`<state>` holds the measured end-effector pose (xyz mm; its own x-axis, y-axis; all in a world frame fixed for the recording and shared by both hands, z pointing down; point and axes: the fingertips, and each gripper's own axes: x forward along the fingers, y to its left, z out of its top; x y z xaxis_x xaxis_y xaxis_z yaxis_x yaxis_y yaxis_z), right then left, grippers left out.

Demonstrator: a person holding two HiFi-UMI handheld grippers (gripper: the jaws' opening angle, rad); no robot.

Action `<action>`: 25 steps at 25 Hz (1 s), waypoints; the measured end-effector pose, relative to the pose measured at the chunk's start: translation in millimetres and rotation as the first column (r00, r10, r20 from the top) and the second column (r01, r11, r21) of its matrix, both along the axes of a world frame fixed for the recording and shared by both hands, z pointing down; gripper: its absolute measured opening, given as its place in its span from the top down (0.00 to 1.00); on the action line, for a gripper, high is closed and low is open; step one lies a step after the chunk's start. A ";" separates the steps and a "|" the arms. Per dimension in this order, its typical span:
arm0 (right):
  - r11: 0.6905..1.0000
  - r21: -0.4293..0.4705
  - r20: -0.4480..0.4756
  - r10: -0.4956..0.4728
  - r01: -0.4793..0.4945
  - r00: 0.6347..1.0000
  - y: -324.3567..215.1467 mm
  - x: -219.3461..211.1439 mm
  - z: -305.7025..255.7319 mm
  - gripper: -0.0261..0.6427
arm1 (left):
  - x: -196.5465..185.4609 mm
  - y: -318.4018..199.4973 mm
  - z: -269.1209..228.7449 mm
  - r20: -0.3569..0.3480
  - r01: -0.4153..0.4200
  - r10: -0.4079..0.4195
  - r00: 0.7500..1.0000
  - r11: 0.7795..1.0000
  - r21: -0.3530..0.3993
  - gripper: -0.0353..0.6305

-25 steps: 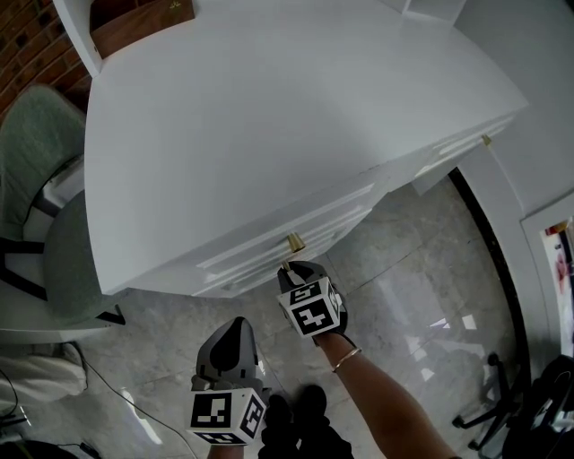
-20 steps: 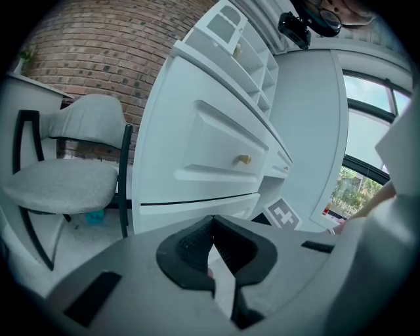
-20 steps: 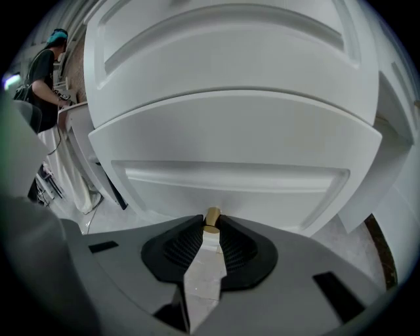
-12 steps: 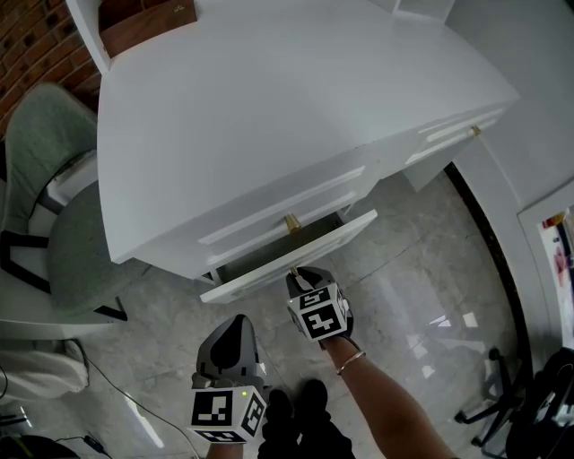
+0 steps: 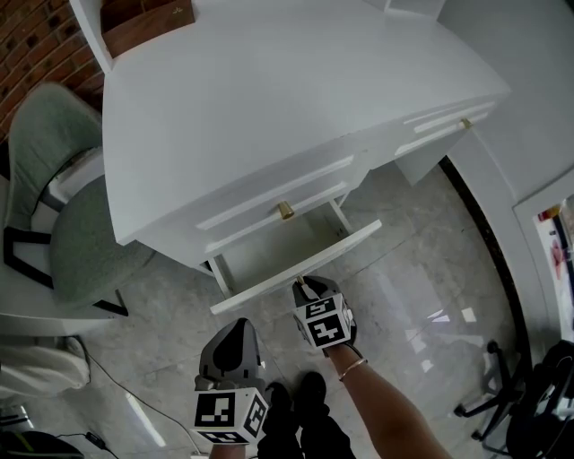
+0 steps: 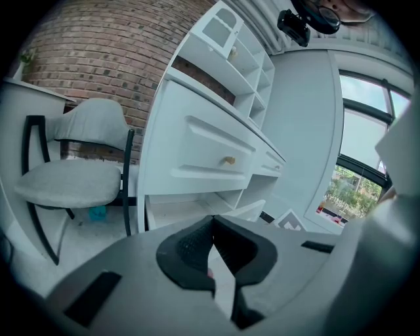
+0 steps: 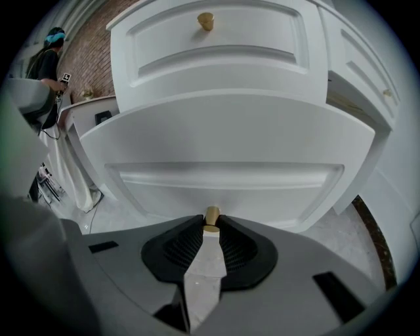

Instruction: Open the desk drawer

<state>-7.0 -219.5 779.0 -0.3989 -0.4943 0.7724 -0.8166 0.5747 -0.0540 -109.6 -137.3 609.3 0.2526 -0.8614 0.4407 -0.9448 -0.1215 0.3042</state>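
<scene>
A white desk (image 5: 269, 108) fills most of the head view, its broad top smooth and bare apart from a brown wooden piece (image 5: 143, 22) at the far corner. Under the top, the lower drawer (image 5: 296, 267) stands pulled out over the floor, and its pale inside shows behind the front panel. The drawer above it is flush, with its own gold knob (image 5: 285, 210).

The right gripper (image 5: 309, 291) is closed on the brass knob (image 7: 212, 216) in the middle of the pulled-out front. In the right gripper view the knob sits pinched between the two dark pads. The left gripper (image 5: 231, 345) hangs lower and nearer the person, well clear of the desk. Its jaws meet at the tips with nothing between them.

The floor (image 5: 421, 269) is glossy grey marble (bright reflections lie across it), and a thin cable (image 5: 117, 394) trails over it at the left. A grey-green chair (image 5: 54, 206) on black legs stands at the desk's left end, in front of a red brick wall (image 6: 98, 59). The left gripper view also shows white open shelves (image 6: 230, 46) rising from the desk and a tall window (image 6: 357, 157) with greenery outside. Another person (image 7: 46, 62) stands far off at the left of the right gripper view.
</scene>
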 end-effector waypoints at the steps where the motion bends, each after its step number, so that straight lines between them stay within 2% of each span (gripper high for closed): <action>1: 1.000 -0.002 -0.003 0.002 -0.002 1.000 4.4 2.4 0.1 0.85 | 1.8 1.9 -1.5 -0.001 -0.002 0.002 1.000 1.000 -0.001 0.93; 13: 0.998 -0.041 -0.013 0.043 -0.044 0.999 53.7 30.9 1.7 0.85 | 17.9 17.1 -15.9 0.003 -0.041 0.041 0.999 0.999 -0.013 0.93; 18: 0.992 -0.055 -0.023 0.109 -0.110 0.994 68.7 40.8 0.1 0.85 | 24.8 25.0 -17.9 0.002 -0.060 0.061 0.998 0.998 -0.029 0.93; 25: 0.989 -0.054 -0.038 0.137 -0.139 0.990 86.0 50.6 -3.0 0.84 | 35.7 30.4 -23.1 0.002 -0.082 0.082 0.997 0.996 -0.040 0.93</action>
